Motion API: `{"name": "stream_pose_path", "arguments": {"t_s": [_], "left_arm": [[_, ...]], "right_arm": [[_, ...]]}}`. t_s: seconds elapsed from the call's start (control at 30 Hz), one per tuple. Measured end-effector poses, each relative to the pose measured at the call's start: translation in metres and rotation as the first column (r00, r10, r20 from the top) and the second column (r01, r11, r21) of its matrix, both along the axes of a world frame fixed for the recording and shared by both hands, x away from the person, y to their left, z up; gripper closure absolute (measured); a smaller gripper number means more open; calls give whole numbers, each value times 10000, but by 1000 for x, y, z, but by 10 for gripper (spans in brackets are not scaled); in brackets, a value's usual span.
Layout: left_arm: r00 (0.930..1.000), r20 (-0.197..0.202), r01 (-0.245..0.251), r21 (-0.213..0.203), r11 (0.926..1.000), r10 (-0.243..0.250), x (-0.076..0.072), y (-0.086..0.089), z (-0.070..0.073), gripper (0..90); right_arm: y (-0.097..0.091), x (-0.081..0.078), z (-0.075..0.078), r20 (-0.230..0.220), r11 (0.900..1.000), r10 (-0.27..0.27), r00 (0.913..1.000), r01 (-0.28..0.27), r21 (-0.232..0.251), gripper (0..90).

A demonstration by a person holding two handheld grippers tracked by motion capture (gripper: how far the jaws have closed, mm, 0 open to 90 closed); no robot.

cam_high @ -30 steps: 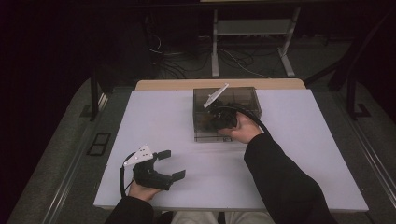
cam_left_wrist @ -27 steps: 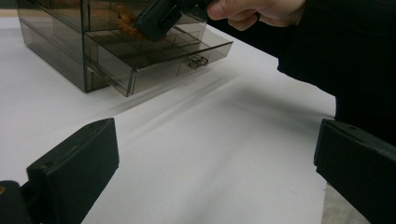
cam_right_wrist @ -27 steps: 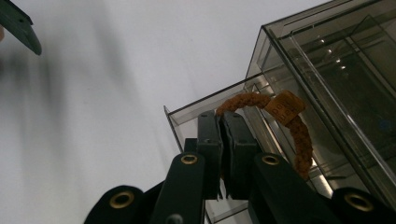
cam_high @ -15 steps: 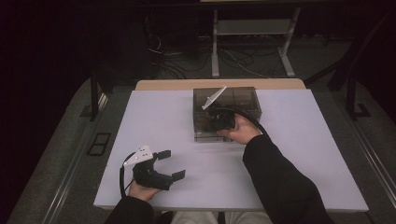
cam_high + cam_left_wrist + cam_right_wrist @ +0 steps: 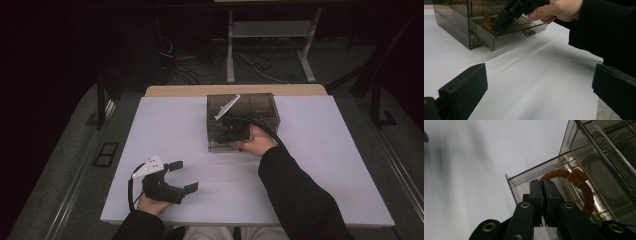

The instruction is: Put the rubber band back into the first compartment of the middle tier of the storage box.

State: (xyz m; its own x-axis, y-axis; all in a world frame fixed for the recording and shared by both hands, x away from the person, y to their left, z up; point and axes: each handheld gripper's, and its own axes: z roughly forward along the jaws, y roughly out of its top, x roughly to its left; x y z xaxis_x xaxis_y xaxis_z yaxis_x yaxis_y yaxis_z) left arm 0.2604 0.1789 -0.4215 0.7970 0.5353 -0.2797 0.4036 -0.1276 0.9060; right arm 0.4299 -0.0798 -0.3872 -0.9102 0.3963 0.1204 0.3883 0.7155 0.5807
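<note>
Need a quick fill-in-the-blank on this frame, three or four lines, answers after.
1. The right tool is shut on an orange braided ____.
2. It holds it over the open ____ of the smoky clear box.
3. The left tool has its jaws ____.
4. The box stands on a ____ table.

Missing words: bracelet; drawer; open; white

We see an orange braided bracelet (image 5: 576,183) curving over the pulled-out drawer (image 5: 529,178) of the smoky clear box (image 5: 260,107) near the table's far edge.
</note>
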Motion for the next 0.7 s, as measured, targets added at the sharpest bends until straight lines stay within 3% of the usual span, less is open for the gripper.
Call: {"name": "stream_pose_path", "arguments": {"t_s": [0.7], "left_arm": [[10000,-32,16,23,10000,-16,0,0,0,0]], "right_arm": [[2,2,-7,-93,10000,-22,10000,22,-9,831]]}}
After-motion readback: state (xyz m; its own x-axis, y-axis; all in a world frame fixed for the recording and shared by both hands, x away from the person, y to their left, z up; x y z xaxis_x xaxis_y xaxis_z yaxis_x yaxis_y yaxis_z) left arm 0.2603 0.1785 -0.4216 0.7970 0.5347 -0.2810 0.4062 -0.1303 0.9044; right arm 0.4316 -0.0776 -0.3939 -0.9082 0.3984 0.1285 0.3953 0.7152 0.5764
